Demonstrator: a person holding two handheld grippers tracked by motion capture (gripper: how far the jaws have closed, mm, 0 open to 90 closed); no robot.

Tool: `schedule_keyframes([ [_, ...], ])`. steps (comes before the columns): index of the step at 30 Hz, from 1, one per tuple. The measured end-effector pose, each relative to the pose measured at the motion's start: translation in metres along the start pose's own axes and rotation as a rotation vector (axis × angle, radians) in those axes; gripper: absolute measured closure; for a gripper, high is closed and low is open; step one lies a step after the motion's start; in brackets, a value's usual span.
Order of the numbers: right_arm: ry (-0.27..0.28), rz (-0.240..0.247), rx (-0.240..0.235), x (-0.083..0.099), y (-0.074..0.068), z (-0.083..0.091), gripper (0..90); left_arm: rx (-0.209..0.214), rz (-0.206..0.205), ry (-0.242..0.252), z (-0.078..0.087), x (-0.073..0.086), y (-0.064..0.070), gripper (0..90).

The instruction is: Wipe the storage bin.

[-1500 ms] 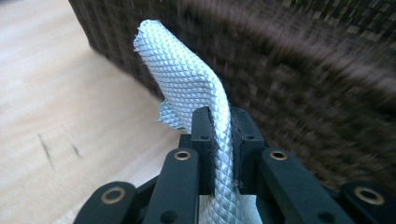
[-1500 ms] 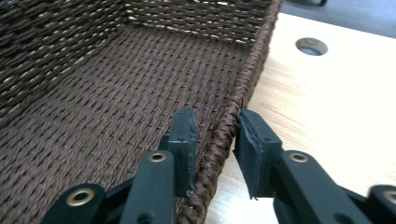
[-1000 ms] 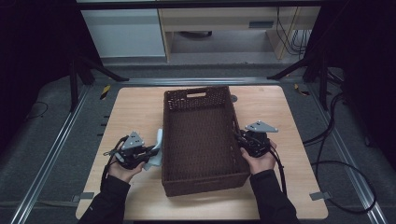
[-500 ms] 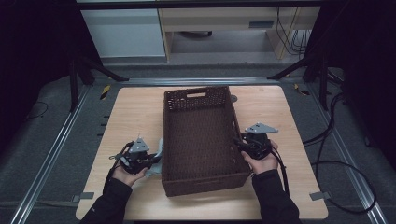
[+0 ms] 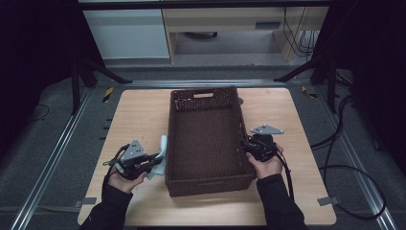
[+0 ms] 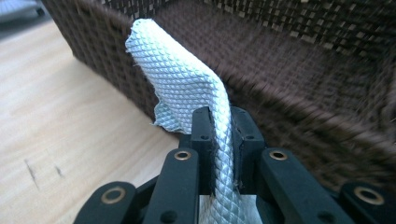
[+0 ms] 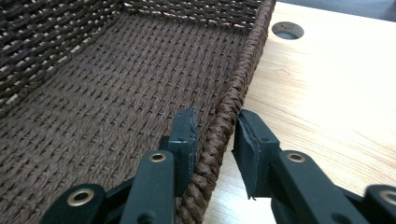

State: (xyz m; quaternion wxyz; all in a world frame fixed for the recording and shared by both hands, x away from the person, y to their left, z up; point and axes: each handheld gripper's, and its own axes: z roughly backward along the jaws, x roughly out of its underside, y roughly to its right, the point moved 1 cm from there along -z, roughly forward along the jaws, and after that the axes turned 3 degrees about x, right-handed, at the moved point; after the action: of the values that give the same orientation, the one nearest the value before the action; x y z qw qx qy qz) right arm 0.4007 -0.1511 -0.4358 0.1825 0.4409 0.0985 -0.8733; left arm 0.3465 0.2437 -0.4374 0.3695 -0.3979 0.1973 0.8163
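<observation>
My left gripper (image 6: 219, 135) is pinched tight on one white cloth (image 6: 187, 88). The cloth is soft with a bumpy diamond pattern, and it bends up and away from my jaws. Just past it stands the outside wall of the one brown basket (image 6: 299, 79), right in the way.

My right gripper (image 7: 215, 133) has its jaws a little apart, one on each side of the basket's (image 7: 116, 93) braided rim. One jaw is inside and touches the rim. The other is outside, with a small gap. The basket is long, woven and rough. To the far side of this gripper I see one round hole (image 7: 287, 30) in the smooth wooden table (image 7: 327, 93).
</observation>
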Motion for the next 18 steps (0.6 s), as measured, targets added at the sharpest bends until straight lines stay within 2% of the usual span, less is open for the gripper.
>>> schedule_keyframes([
  [1,0.006,0.002,-0.004,0.000,0.000,0.000,65.6,0.003,0.012,-0.021,-0.005,0.004,-0.002,80.8],
  [3,0.033,0.011,-0.005,0.000,0.002,0.002,56.6,0.011,0.027,-0.058,-0.012,0.011,-0.005,80.8],
  [5,0.051,0.012,-0.015,-0.001,0.003,0.006,51.3,0.036,0.045,-0.092,-0.019,0.018,-0.006,80.9],
  [8,0.063,0.030,-0.031,-0.002,0.003,0.013,49.6,0.049,0.049,-0.129,-0.024,0.025,-0.005,80.8],
  [11,0.046,0.045,-0.038,0.001,0.002,0.013,50.8,0.050,0.033,-0.161,-0.026,0.029,0.001,80.9],
  [14,0.019,0.056,-0.042,0.003,0.000,0.010,56.3,0.044,0.021,-0.137,-0.021,0.026,0.005,80.8],
  [18,-0.002,0.035,-0.038,0.006,0.000,0.006,66.0,0.036,0.020,-0.074,-0.009,0.020,0.006,80.8],
])
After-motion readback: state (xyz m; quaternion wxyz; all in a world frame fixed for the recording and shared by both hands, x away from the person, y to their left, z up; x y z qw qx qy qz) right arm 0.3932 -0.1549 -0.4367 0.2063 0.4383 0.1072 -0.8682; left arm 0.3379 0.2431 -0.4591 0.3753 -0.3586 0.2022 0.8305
